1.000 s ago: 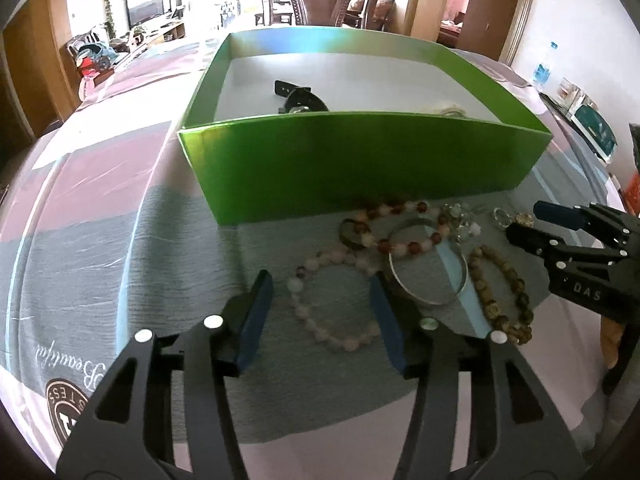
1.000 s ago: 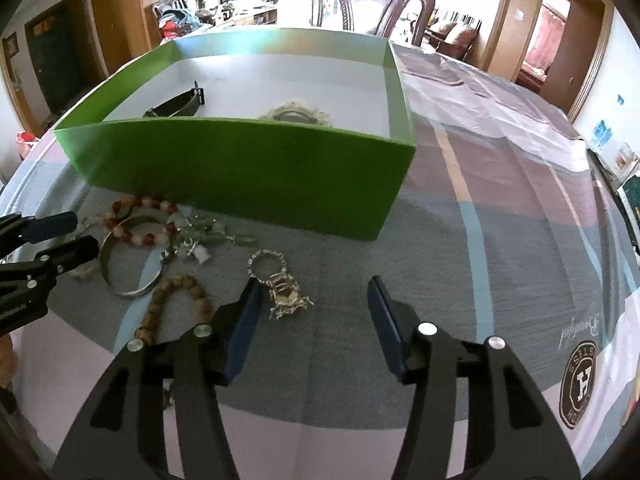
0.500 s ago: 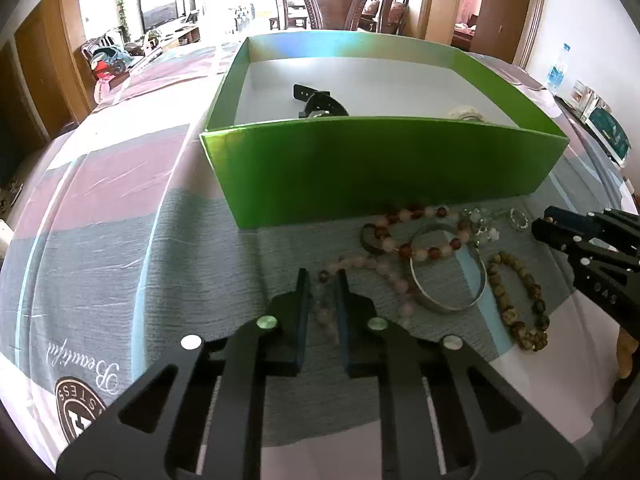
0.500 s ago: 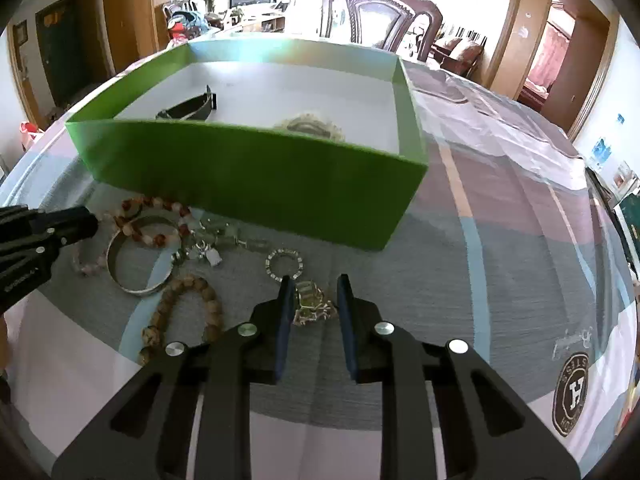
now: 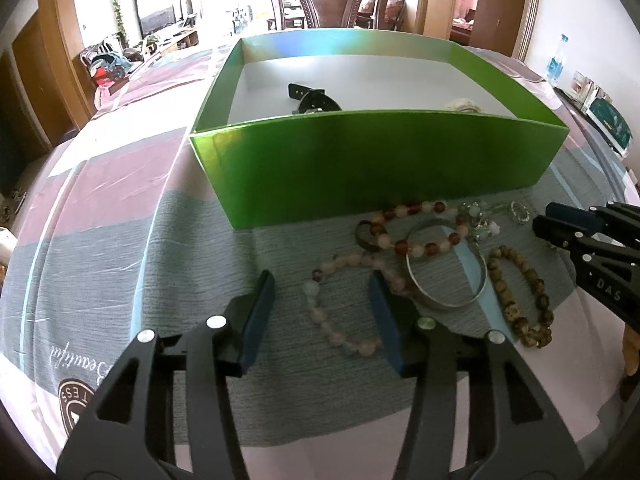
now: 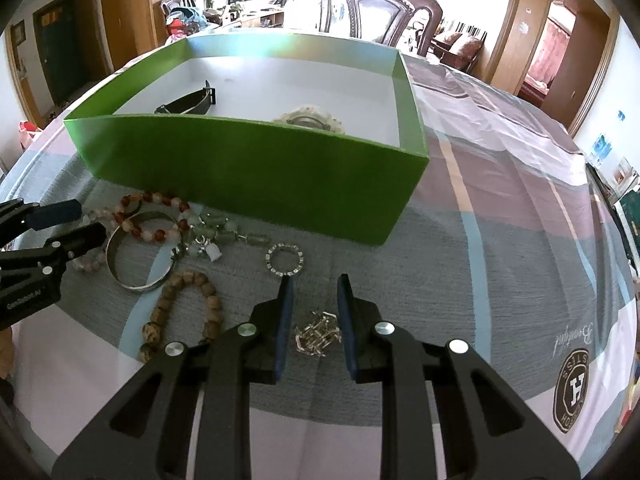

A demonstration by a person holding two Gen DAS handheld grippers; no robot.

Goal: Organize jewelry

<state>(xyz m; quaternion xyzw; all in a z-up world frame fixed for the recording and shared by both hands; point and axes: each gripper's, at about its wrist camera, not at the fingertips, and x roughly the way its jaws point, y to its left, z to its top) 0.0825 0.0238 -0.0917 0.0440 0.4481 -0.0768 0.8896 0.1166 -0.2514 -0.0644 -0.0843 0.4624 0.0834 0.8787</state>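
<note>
Green box (image 5: 376, 168) at 12 o'clock only has a black watch (image 5: 314, 98) and a pale piece so far, we've got bracelets (image 6: 152, 220) left on the worktop, left gripper (image 5: 322, 288) jaws wide, right gripper (image 6: 314, 290) jaws narrowed around the silver charm (image 6: 318, 334).

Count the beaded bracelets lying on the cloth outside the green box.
3. A pale pink one between the left gripper's fingers, a red-and-white one across the silver bangle, and a brown one further right. More may be hidden.
</note>
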